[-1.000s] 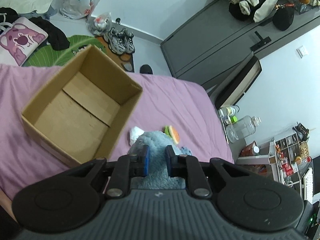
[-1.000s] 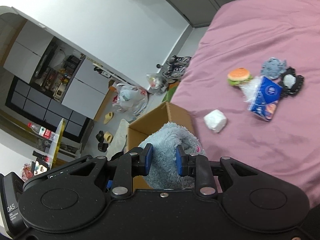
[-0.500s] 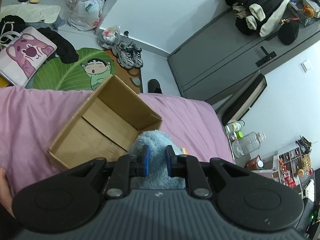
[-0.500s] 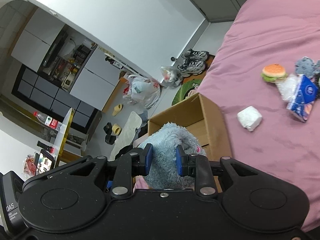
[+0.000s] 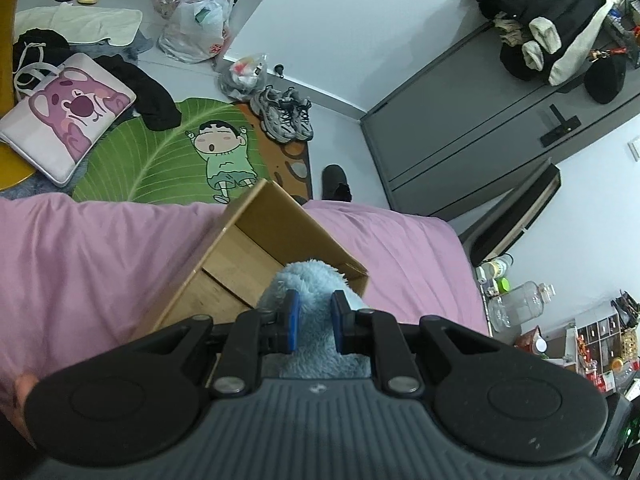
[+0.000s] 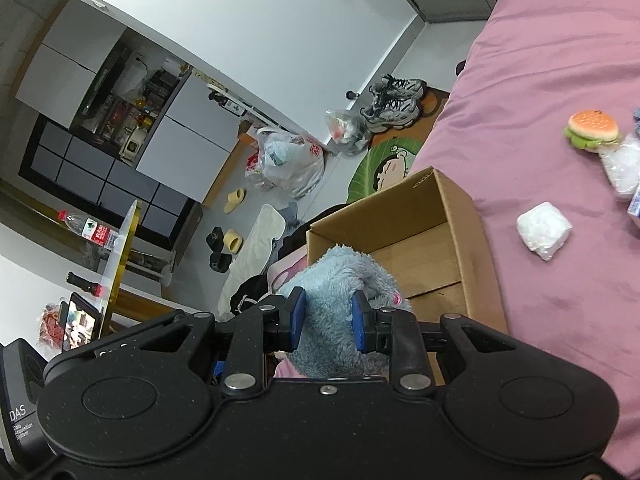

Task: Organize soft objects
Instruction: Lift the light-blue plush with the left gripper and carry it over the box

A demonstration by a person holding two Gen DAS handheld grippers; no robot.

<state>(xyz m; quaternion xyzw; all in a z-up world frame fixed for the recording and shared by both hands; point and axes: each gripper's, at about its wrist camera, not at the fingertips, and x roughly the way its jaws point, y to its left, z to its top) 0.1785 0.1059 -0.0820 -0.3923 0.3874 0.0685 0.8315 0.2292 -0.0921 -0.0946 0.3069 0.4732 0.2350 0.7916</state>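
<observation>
A fluffy light-blue plush (image 5: 311,280) is seen pinched between the blue pads of the left gripper (image 5: 312,322), whose jaws are pressed into the fur, and is held over the near corner of an open cardboard box (image 5: 280,224) standing on a pink bedspread (image 5: 92,256). On the floor at 11 o'clock a leaf-shaped green rug (image 5: 160,156) and a pair of grey sneakers (image 5: 286,114) are visible. In the right wrist view the same plush (image 6: 332,280) is clamped by the right gripper (image 6: 327,320) as well, above the box (image 6: 452,208), which appears empty. At 2 o'clock from the box, a white crumpled bundle (image 6: 544,232) and a burger-shaped toy (image 6: 592,128) lie apart on the bedspread (image 6: 560,60).
</observation>
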